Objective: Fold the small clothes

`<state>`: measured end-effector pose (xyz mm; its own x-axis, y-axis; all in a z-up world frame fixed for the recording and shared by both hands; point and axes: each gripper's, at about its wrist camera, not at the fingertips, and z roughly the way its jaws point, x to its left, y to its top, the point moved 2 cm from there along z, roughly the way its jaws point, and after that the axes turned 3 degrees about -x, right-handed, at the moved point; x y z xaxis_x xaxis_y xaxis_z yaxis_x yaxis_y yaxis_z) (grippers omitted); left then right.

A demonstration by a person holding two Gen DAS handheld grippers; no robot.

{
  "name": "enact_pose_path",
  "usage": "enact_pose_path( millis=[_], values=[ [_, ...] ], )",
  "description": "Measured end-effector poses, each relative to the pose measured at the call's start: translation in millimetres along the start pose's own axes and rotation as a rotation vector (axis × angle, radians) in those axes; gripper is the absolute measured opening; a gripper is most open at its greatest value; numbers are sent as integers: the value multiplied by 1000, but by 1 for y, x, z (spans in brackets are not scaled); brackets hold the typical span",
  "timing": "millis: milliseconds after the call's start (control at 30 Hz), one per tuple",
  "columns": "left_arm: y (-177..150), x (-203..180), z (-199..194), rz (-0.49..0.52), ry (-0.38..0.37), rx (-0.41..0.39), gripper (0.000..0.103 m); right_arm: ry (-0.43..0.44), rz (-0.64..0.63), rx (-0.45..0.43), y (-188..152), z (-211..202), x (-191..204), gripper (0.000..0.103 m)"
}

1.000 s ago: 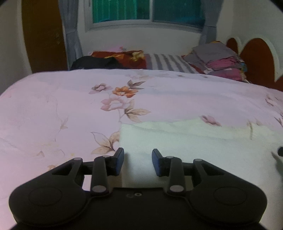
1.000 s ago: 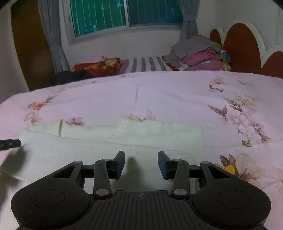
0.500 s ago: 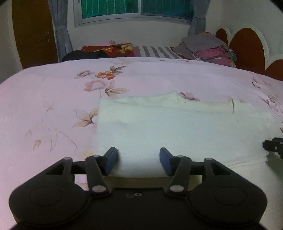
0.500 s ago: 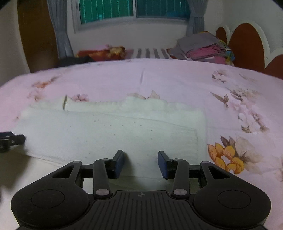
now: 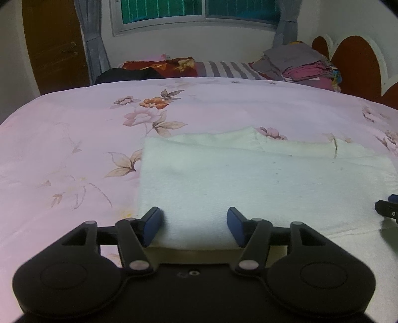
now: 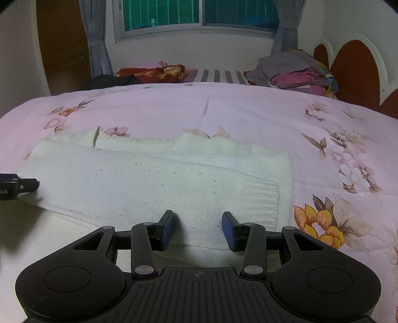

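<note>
A folded white knitted garment (image 5: pixel 248 179) is laid flat on a pink flowered bedspread (image 5: pixel 74 149), its near edge under both claws. The left claw (image 5: pixel 194 223) is held over the garment's left near corner; its jaws are opening, with the folded edge seen between them, and the blue pads (image 5: pixel 151 223) are not pressed on the cloth. The right claw (image 6: pixel 197 228) is held over the garment's right near part, beside the ribbed cuff (image 6: pixel 258 201). Its jaws are parted with the cloth's edge between them; whether the cloth is pinched cannot be told. The tip of each claw is seen at the edge of the other's view. At the far side of the bed, a stack of folded clothes (image 6: pixel 296 72) is seen before the headboard (image 6: pixel 353 69), under a window (image 6: pixel 199 12).
</note>
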<state>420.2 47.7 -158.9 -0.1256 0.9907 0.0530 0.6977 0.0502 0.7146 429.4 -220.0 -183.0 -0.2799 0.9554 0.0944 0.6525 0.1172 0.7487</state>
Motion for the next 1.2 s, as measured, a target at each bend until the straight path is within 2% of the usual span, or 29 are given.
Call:
enact_pose_path(
  millis=[200, 333, 867, 1200],
  values=[
    [4, -4, -5, -9, 30, 24, 58, 40, -3, 7, 2, -1, -5, 43],
    [6, -9, -18, -5, 29, 8, 58, 57, -5, 8, 6, -6, -6, 43],
    [-1, -44, -64, 20, -54, -9, 59, 167, 10, -43, 6, -55, 9, 43],
    [-18, -50, -89, 42, -114, -4, 60, 160, 25, -37, -9, -90, 25, 43]
  ],
)
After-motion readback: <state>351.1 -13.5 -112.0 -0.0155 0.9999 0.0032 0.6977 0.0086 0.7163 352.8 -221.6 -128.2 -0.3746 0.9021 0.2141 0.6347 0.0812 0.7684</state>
